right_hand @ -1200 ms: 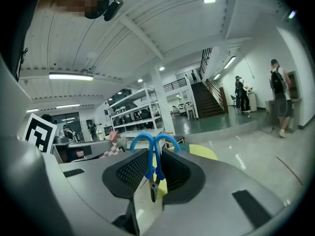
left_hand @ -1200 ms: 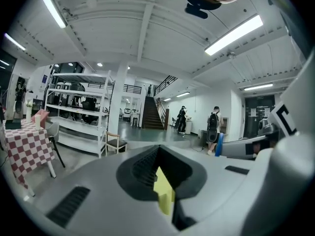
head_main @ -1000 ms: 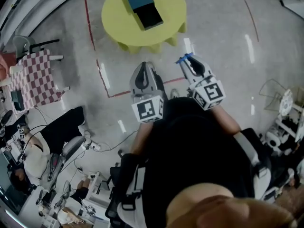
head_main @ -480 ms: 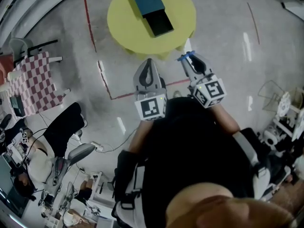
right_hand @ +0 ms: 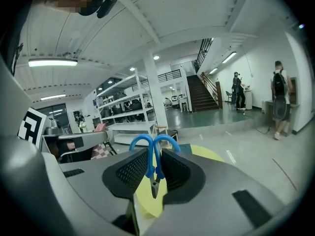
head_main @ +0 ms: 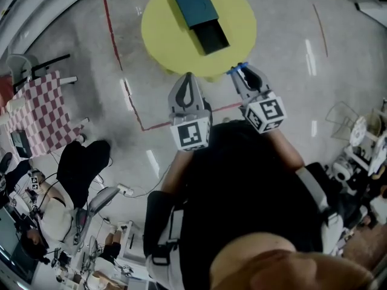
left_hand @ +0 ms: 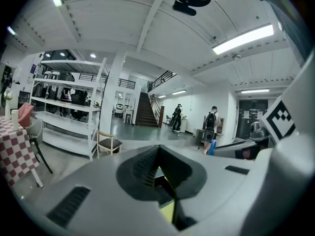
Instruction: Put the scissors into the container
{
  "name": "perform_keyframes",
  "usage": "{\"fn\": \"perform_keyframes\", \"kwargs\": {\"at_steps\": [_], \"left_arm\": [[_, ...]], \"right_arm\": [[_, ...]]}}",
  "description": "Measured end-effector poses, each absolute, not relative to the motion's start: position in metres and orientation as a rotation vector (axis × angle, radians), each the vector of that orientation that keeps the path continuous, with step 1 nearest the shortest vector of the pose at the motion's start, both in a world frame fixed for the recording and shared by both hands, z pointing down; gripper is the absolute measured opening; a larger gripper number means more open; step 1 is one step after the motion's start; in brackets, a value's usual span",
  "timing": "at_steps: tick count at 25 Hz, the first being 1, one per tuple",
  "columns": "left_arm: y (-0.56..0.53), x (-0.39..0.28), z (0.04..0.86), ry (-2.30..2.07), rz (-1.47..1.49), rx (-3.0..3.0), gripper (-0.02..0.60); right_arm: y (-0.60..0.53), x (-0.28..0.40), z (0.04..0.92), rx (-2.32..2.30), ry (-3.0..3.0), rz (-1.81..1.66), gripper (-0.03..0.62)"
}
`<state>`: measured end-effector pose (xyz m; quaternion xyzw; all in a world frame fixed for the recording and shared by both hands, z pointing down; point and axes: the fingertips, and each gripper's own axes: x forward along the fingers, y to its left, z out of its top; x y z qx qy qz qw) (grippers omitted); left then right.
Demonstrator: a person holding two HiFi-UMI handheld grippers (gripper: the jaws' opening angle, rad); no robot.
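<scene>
Right gripper point(right_hand: 154, 157) clamped on scissors point(right_hand: 149, 164), left gripper point(head_main: 188, 81) closed empty, both at table point(head_main: 162, 30) edge, container point(head_main: 193, 2) beyond

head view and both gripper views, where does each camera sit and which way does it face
Head view: on the person's head, looking steeply down at the yellow table and container; left gripper, right gripper, arms, torso show.
Left gripper view: on that gripper, facing across the hall; its shut jaws show.
Right gripper view: on that gripper, facing likewise; jaws clamp the scissors.
Shared: the yellow table.
</scene>
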<state>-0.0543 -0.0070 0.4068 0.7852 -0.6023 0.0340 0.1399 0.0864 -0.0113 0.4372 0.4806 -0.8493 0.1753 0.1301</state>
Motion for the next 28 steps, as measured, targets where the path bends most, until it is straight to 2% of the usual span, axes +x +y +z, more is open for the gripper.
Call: {"fn": "perform_keyframes", "kwargs": {"at_steps": [28], "left_arm": [[-0.093,-0.072,0.41,-1.717,0.07,2.266,-0.002]], "right_arm": [[-0.115,0.074,0.467,1.401,-2.399,0.532,0.083]]}}
